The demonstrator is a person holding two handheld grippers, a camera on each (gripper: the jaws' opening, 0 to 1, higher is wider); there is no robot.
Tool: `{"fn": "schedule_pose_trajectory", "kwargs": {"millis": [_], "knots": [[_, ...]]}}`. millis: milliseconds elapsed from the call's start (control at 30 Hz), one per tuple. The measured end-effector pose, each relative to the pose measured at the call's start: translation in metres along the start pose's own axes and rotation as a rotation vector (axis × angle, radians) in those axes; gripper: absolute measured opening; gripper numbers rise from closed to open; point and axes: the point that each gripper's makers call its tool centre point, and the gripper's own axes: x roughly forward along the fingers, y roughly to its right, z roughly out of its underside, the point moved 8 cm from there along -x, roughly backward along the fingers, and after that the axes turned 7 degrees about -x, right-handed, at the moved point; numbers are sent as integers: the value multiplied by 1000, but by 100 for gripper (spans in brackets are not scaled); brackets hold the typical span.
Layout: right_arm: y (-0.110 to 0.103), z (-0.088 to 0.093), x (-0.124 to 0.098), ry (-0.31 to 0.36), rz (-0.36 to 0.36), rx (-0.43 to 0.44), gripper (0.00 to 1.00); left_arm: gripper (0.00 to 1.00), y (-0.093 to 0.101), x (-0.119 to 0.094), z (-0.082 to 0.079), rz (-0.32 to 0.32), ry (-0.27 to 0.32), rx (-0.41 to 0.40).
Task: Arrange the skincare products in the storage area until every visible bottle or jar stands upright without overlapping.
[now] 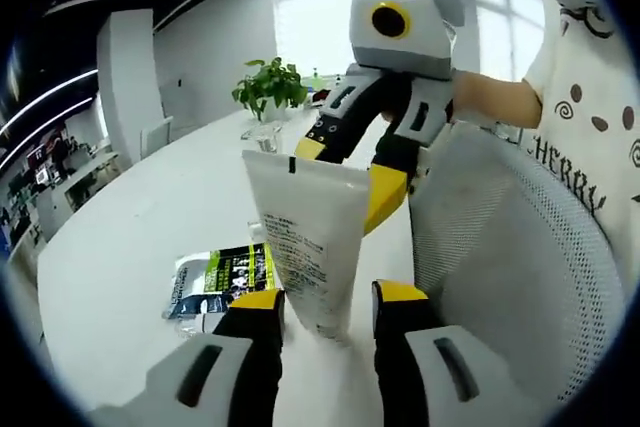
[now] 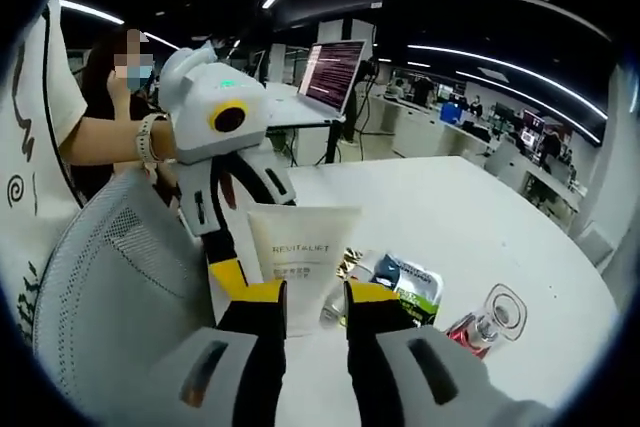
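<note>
Left gripper view: camera sits low behind its own jaws, close above the white table (image 1: 150, 247), facing a window wall. Right gripper view: camera faces the opposite way, toward a laptop (image 2: 335, 72). The two cameras face each other at close range. Both share the white tube (image 1: 305, 247) and the mesh chair back (image 2: 110, 287).

One white squeeze tube (image 1: 305, 247) stood between two grippers, the left gripper (image 1: 328, 312) and the right gripper (image 2: 315, 307). One green-and-black sachet (image 1: 222, 282) lay flat on one white table (image 1: 150, 237). One clear glass bottle with a red label (image 2: 485, 327) lay on its side. One potted plant (image 1: 270, 87), one open laptop (image 2: 335, 72) and one white mesh chair (image 1: 510, 267) were present.
</note>
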Motion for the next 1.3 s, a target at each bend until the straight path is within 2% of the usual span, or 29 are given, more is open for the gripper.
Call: {"fn": "schedule_pose_trajectory", "kwargs": {"millis": [433, 667, 867, 900, 1167, 1300], "knots": [[1, -3, 1, 18, 3, 34, 22, 24, -2, 8, -4, 22, -3, 3], [3, -9, -1, 36, 4, 42, 22, 21, -7, 14, 6, 26, -39, 3], [3, -9, 0, 46, -9, 48, 23, 20, -8, 13, 6, 46, -27, 0], [5, -8, 2, 60, -26, 74, 23, 20, -9, 12, 7, 48, -30, -3], [2, -11, 1, 74, -46, 91, 18, 21, -14, 9, 19, 34, -65, -19], [2, -10, -1, 69, -45, 91, 16, 23, -16, 8, 22, 32, -54, -49]]}}
